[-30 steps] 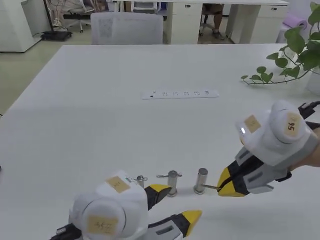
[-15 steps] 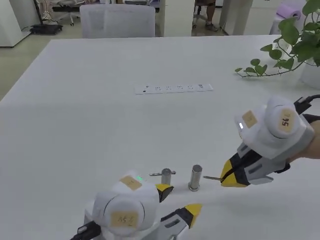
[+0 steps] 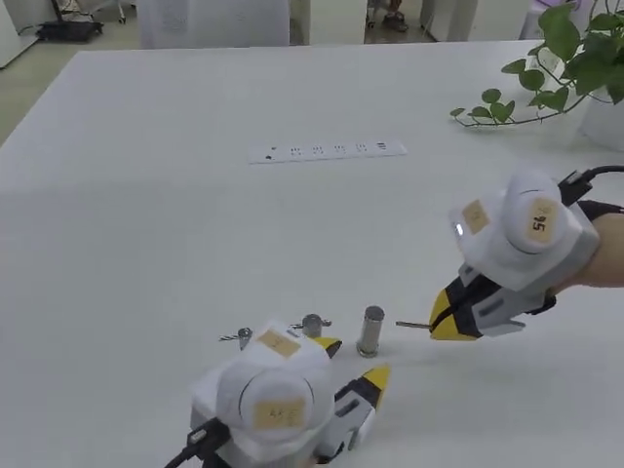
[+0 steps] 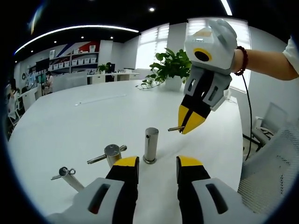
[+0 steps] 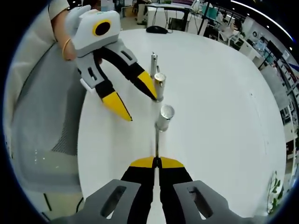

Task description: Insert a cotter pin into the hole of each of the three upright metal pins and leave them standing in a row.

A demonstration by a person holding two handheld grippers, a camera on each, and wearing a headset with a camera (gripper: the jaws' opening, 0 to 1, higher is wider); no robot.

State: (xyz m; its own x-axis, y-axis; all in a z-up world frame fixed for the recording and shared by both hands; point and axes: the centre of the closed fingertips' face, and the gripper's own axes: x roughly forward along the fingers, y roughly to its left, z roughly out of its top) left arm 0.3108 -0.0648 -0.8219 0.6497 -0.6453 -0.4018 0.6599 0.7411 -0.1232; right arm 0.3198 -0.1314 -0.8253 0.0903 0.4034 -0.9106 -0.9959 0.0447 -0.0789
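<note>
The right gripper (image 3: 436, 325), pinched on the cotter pin (image 3: 411, 324), points it at the bare upright pin (image 3: 371, 331) standing on the bench (image 3: 195, 195) ahead of the wide-open left gripper (image 3: 356, 358), where a misaligned push could topple it.

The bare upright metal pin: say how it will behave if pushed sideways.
The metal pin stands tall on a narrow base, so a push from the cotter pin would probably tip it. Being round, it would likely roll once down. It looks like solid metal, so probably stiff.
</note>
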